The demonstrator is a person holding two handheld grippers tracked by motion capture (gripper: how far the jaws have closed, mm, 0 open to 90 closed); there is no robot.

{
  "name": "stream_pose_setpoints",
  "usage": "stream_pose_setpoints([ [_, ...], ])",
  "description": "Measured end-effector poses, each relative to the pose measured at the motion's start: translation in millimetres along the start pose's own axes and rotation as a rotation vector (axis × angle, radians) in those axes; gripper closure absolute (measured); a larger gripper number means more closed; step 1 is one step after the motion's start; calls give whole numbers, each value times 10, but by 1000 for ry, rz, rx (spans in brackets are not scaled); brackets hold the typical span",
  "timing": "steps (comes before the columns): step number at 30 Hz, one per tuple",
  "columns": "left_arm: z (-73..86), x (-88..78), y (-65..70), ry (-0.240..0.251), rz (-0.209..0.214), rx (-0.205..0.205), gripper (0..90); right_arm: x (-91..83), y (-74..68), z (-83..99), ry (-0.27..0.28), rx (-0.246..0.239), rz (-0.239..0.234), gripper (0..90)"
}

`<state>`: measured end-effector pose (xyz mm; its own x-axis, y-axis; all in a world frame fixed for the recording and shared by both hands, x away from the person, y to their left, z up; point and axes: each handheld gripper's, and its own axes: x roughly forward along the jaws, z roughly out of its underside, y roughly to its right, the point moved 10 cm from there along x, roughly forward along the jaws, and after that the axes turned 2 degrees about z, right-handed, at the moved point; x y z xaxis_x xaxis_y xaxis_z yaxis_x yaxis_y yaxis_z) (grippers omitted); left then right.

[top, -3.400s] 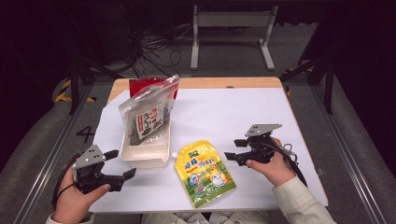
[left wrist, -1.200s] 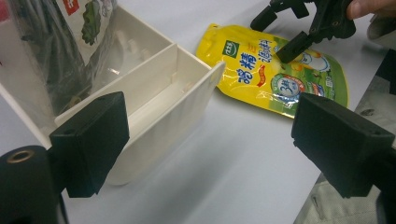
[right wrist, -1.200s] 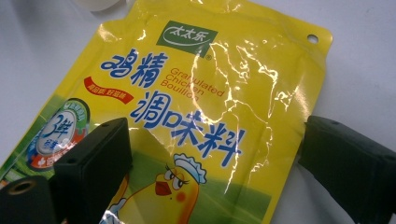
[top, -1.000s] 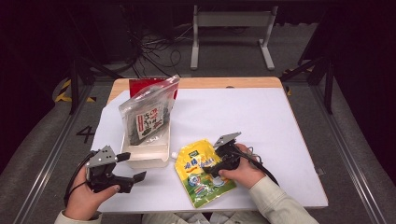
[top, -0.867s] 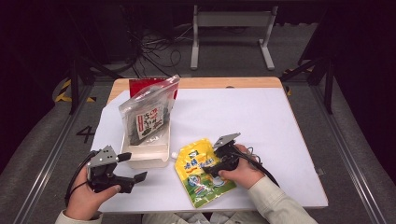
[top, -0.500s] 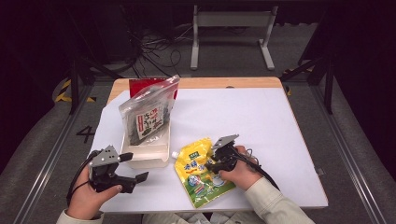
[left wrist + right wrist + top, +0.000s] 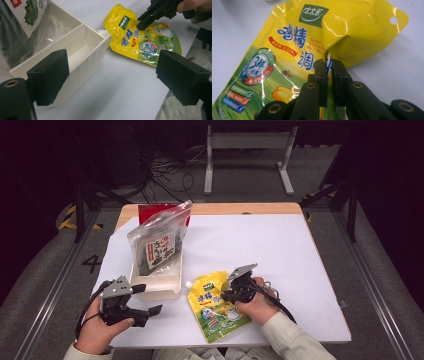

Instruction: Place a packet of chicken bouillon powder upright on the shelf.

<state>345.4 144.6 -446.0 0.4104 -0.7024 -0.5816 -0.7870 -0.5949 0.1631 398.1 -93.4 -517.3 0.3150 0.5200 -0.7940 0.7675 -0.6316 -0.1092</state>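
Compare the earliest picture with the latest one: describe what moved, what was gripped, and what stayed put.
The right gripper came in from the table's right side to the yellow pouch; its jaws have just been closing and now pinch a fold of the pouch. The left gripper, jaws open, shifted slightly inward. The white tray and the seaweed bag in it stayed put.

a white table point(image 7: 260, 245) with a wooden far edge carries a yellow spouted pouch point(image 7: 216, 306) lying flat near the front edge. just left of it sits a cream divided tray point(image 7: 159, 284) (its spout nearly touches the tray's corner). a red packet point(image 7: 150, 211) lies at the far left corner.
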Motion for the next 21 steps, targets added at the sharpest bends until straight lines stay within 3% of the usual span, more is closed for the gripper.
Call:
stream_pose_setpoints([
  [5, -5, 32, 26, 2, 7, -6, 125, -82, 17, 13, 5, -1, 9, 834],
  [11, -40, 69, 52, 12, 11, 4, 126, -306, 2, -66, 64, -19, 26, 835],
  [21, -103, 172, 125, 47, 32, -12, 161, -647, -12, -211, 171, -27, 57, 836],
])
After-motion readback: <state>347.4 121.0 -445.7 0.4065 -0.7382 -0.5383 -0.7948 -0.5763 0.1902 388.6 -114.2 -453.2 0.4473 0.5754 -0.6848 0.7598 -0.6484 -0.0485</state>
